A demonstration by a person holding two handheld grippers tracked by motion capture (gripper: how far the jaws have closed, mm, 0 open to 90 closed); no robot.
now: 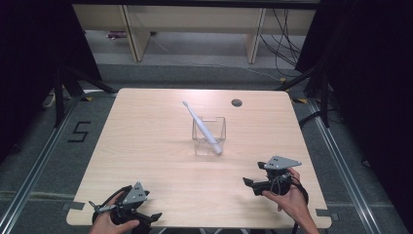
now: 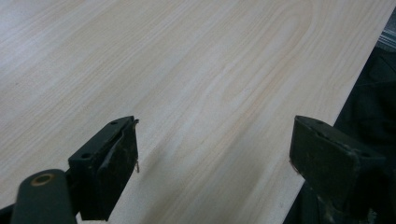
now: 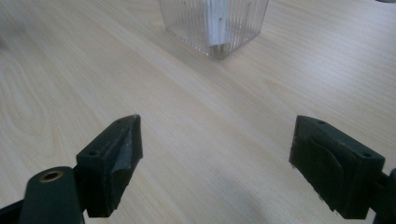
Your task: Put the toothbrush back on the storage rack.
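Observation:
A clear ribbed square cup (image 1: 209, 130) stands a little right of the table's middle. A white toothbrush (image 1: 199, 124) leans in it, its head up and toward the far left. The right gripper view looks at the cup (image 3: 215, 23) from close, with the toothbrush handle (image 3: 217, 18) pale inside it. My right gripper (image 1: 249, 185) (image 3: 217, 140) is held over the near right of the table, open and empty, pointing toward the cup. My left gripper (image 1: 155, 216) (image 2: 215, 140) sits at the table's near left edge, open with bare wood between its jaws.
A dark round hole (image 1: 236, 102) marks the wooden table (image 1: 146, 146) at its far right. Beyond the table are wooden furniture legs (image 1: 136, 39) and cables (image 1: 285, 44) on the floor. A "5" marker (image 1: 79, 131) lies on the floor at the left.

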